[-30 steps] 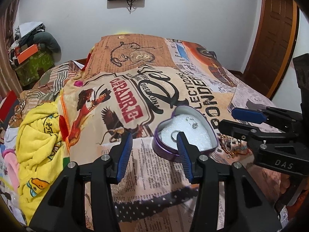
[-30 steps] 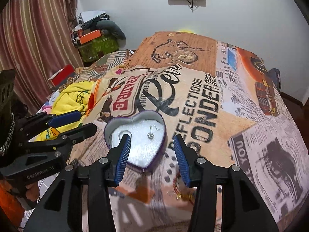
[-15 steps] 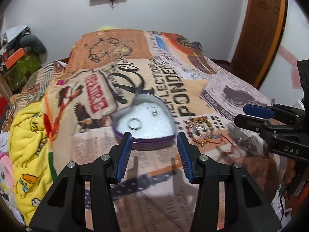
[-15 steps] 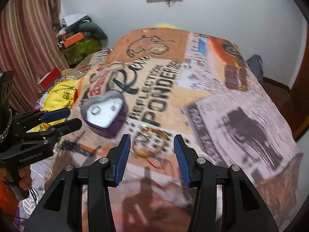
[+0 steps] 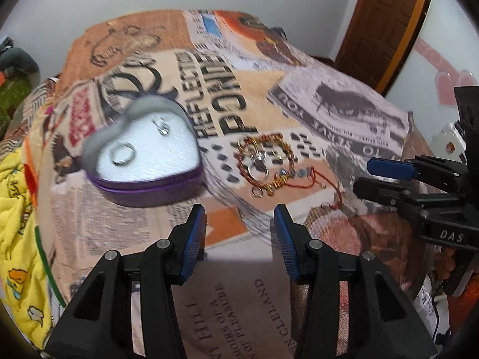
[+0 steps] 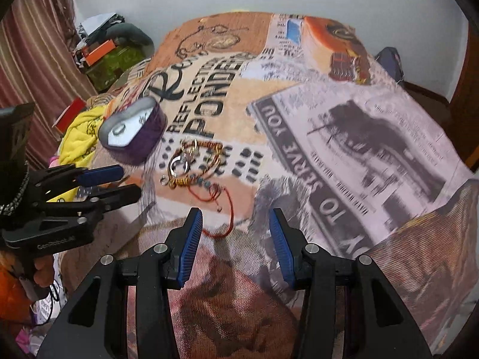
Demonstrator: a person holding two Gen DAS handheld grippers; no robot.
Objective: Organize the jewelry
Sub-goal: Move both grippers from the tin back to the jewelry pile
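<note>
Bed covered by a newspaper-print blanket (image 5: 344, 110), white wall behind, wooden door (image 5: 386, 24) at right, striped curtain (image 6: 33, 68) at left. Purple heart-shaped tin (image 5: 143, 161) sits mid-bed toward the left edge, ring (image 5: 121, 154) and earring (image 5: 163, 127) inside. Jewelry pile (image 6: 191, 166) just beside it, red cord trailing toward the near edge. Left gripper (image 5: 239, 233) and right gripper (image 6: 235, 236) both wide apart, holding nothing. Motion blur; pile pieces hard to separate.
</note>
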